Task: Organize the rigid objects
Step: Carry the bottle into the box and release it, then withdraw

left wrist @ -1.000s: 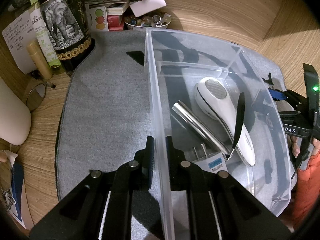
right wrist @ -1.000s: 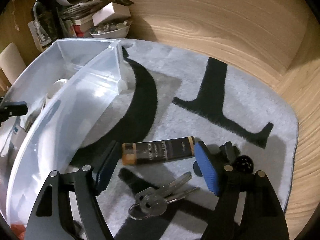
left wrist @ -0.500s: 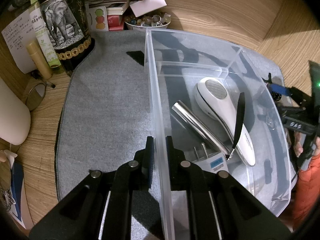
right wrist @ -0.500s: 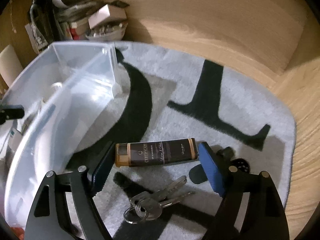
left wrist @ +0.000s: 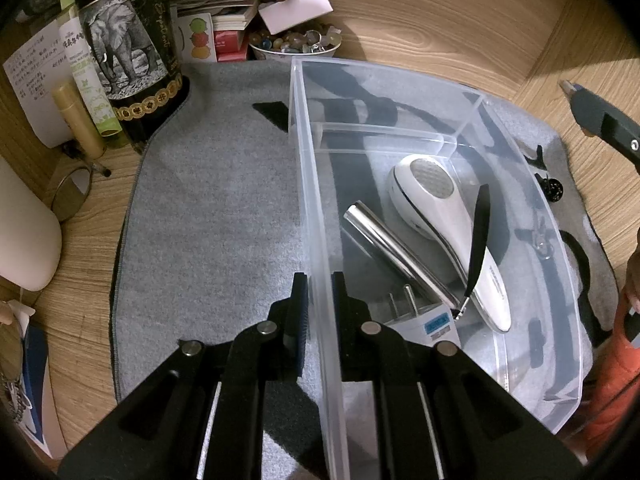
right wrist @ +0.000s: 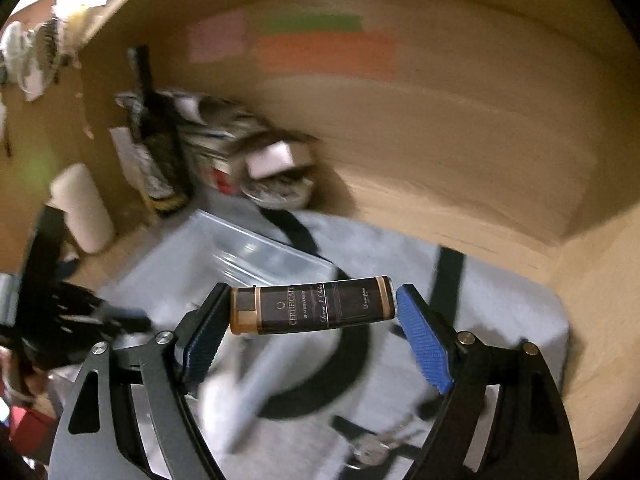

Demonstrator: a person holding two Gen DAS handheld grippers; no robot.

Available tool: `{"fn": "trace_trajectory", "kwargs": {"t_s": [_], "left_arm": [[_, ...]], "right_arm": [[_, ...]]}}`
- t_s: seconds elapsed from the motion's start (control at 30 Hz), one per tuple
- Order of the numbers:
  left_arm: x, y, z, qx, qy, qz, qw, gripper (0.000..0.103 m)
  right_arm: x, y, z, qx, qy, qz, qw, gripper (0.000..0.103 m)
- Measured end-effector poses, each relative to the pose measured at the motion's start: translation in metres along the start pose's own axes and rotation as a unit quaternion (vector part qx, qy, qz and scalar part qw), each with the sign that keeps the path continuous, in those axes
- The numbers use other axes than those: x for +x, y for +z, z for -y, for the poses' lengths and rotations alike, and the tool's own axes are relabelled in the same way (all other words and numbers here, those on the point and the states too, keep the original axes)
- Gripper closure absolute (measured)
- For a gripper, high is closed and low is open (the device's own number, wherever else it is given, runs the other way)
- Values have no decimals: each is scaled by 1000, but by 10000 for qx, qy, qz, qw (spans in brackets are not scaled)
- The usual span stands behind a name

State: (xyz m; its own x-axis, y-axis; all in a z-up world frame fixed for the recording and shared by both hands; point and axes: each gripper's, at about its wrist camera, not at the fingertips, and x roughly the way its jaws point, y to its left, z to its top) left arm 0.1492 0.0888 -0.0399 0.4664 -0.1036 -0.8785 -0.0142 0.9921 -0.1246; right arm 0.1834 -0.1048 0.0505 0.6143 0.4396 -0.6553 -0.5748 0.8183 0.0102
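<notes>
My left gripper (left wrist: pixel 318 300) is shut on the left wall of a clear plastic bin (left wrist: pixel 308 184) that stands on the grey mat. Inside the bin lie a white handheld device (left wrist: pixel 444 224), a silver tube (left wrist: pixel 392 252), a black strip (left wrist: pixel 478 236) and a plug (left wrist: pixel 424 318). My right gripper (right wrist: pixel 312 316) is shut on a dark brown and gold lighter (right wrist: pixel 312 311), held crosswise by its ends, lifted above the mat. The right wrist view is blurred by motion. The bin shows there behind and to the left (right wrist: pixel 248 256). The right gripper shows at the right edge of the left wrist view (left wrist: pixel 600 120).
A bunch of keys (right wrist: pixel 376 444) and a small black round thing (left wrist: pixel 554 188) lie on the grey mat (left wrist: pixel 216 216). An elephant-print tin (left wrist: pixel 128 56), tubes, books and a bowl of stones (left wrist: pixel 296 42) crowd the back left. A small mirror (left wrist: pixel 72 194) lies at the left.
My right gripper has closed on the lighter and lifted it off the mat, swinging up and towards the bin. The keys stayed on the mat. My left gripper has not moved.
</notes>
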Motion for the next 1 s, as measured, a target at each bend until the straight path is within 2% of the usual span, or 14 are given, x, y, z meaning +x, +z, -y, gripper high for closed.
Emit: {"fn": "trace_trajectory", "kwargs": {"t_s": [0.2, 0.43, 0.7, 1.0], "left_arm": [[-1, -1, -2, -66, -63, 18, 10000, 93], [-2, -2, -3, -33, -60, 16, 10000, 93], [-2, -1, -3, -19, -60, 12, 10000, 93], [-2, -1, -3, -27, -64, 9, 10000, 93]], "right_arm": [[23, 9, -36, -315, 211, -183, 9991, 22], [57, 1, -58, -519, 406, -628, 9958, 22], [79, -13, -67, -685, 358, -1058, 9914, 22], [80, -18, -78, -1018, 180, -1071, 9889, 22]]}}
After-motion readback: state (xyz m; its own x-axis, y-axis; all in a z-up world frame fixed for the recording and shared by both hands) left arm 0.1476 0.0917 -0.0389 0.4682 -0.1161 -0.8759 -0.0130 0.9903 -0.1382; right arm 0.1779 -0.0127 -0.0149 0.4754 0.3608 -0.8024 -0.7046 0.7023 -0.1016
